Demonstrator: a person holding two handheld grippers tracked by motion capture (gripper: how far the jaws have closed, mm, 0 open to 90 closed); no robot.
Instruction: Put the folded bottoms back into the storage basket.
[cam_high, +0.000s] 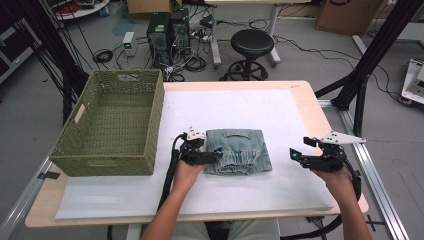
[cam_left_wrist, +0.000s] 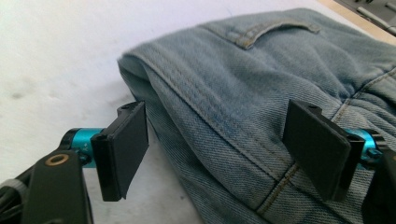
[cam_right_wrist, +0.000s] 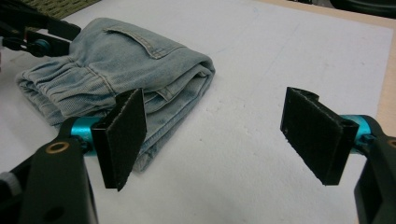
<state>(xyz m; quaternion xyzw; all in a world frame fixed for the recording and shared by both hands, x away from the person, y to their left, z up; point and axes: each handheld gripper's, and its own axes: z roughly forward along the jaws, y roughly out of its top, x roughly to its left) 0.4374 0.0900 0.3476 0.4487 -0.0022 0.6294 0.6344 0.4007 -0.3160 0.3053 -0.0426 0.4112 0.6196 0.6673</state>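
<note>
Nearest the high camera, two bare forearms come up from the bottom edge, each hand carrying a black two-jaw tool. They work over a white foam mat (cam_high: 260, 195) that covers most of a pale wooden table (cam_high: 306, 95). At the mat's left end stands an empty olive-green woven rectangular basket (cam_high: 111, 125). Behind the table the grey floor holds a black round stool (cam_high: 252, 44), two dark computer towers (cam_high: 167, 31), loose cables and cardboard boxes; black frame struts (cam_high: 372, 55) slope down at the right.

The folded pale-blue denim garment (cam_high: 239, 150) lies flat near the middle of the mat, just right of the basket. It makes a squat block, only slightly wider than deep, with its long side running across the table. The gathered elastic waistband faces the person, and the side with the stitched belt loop faces the far edge.

The left gripper (cam_high: 216, 156) is at the garment's left edge, jaws spread wide. In the left gripper view, the denim's folded corner (cam_left_wrist: 233, 107) lies between the pads, which stand clear of it without pressing. The right gripper (cam_high: 295, 156) sits well apart to the garment's right, over bare mat. Its jaws are wide apart and hold nothing.
</note>
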